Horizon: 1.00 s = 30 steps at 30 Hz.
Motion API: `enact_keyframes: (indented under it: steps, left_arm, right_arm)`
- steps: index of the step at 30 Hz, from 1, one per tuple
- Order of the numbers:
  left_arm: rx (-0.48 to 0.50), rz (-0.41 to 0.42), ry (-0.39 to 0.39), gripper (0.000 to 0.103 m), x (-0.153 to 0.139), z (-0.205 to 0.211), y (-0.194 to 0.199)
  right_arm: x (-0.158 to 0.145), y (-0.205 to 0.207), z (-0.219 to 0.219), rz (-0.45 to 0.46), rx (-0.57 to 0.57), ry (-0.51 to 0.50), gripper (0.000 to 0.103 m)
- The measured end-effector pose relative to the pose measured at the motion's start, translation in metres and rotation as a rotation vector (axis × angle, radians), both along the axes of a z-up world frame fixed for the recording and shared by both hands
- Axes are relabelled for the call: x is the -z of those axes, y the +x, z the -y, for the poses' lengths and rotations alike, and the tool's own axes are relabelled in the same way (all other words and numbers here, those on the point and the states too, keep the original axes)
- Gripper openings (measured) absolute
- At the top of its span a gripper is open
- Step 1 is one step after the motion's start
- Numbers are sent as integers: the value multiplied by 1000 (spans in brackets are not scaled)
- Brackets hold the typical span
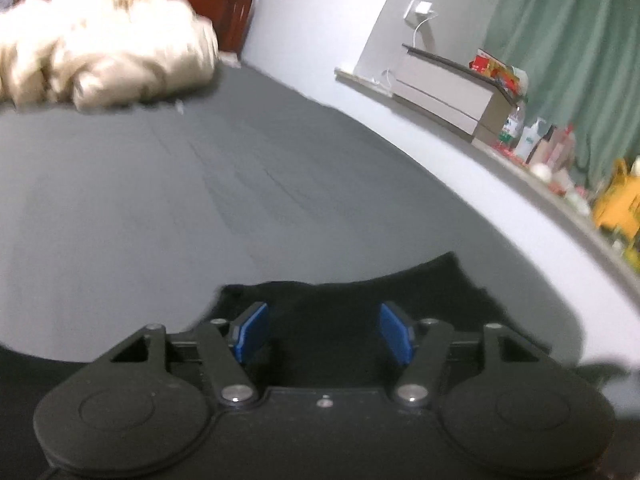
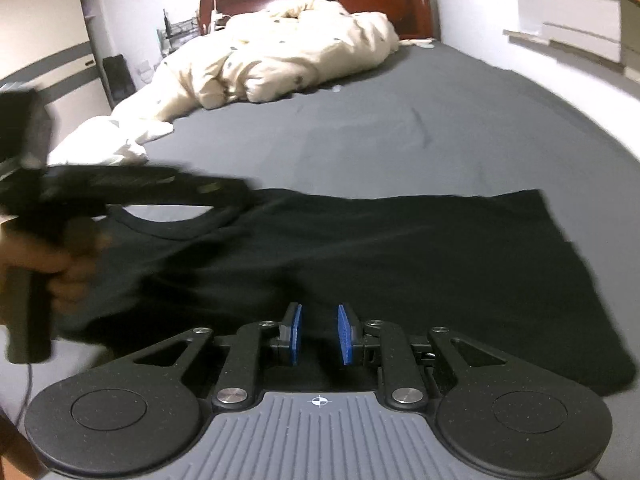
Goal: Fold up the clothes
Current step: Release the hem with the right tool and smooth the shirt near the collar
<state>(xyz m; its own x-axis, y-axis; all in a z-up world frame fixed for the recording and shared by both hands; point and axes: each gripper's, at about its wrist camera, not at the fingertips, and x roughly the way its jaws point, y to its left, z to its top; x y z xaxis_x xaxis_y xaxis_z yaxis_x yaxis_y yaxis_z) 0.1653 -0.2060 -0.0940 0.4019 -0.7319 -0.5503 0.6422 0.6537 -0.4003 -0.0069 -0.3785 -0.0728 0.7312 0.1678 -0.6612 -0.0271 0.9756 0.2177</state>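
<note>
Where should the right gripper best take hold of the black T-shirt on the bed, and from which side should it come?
Probably the near edge of the black T-shirt, right in front of the right gripper, coming low from the near side of the bed. The shirt lies flat, so only an edge gives the narrowly parted pads cloth to pinch. The left gripper already works near the collar.

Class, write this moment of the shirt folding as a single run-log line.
stage: pre-fold | black shirt: flat on grey bed sheet | left gripper: jaws open over shirt | right gripper: jaws narrowly apart, gripping nothing
</note>
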Motion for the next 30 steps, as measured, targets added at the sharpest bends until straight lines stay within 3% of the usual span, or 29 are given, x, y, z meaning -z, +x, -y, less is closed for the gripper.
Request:
enact_keyframes:
  steps: [5, 6, 8, 11, 15, 18, 21, 25, 26, 30]
  left_arm:
    - [-58, -42, 88, 59, 16, 15, 24]
    - [-71, -61, 109, 50, 21, 15, 30]
    - [-72, -85, 117, 44, 28, 14, 39]
    - [-51, -84, 122, 42, 28, 13, 45]
    - [-67, -90, 100, 44, 18, 4, 36]
    - [-76, -58, 55, 54, 3, -13, 14]
    - [-69, -68, 48, 54, 2, -30, -7]
    - [-92, -84, 132, 54, 16, -37, -11]
    - [-104, -82, 141, 54, 21, -39, -9]
    - [-137, -80, 122, 53, 21, -46, -1]
  right_arm:
    - [17, 11, -18, -33, -24, -27, 20]
    - [17, 10, -19, -30, -32, -41, 20]
    - [18, 6, -19, -36, -47, -69, 21]
    - [18, -4, -15, -53, -44, -81, 34]
    - [9, -10, -19, -81, -27, -99, 38]
    - [-4, -15, -31, -16, -44, -52, 39]
    - [-2, -12, -48, 38, -74, -47, 44]
    - [16, 1, -68, -12, -117, -36, 44]
    - [20, 2, -71, -33, -126, -29, 49]
    - [20, -5, -75, -73, -126, -47, 53]
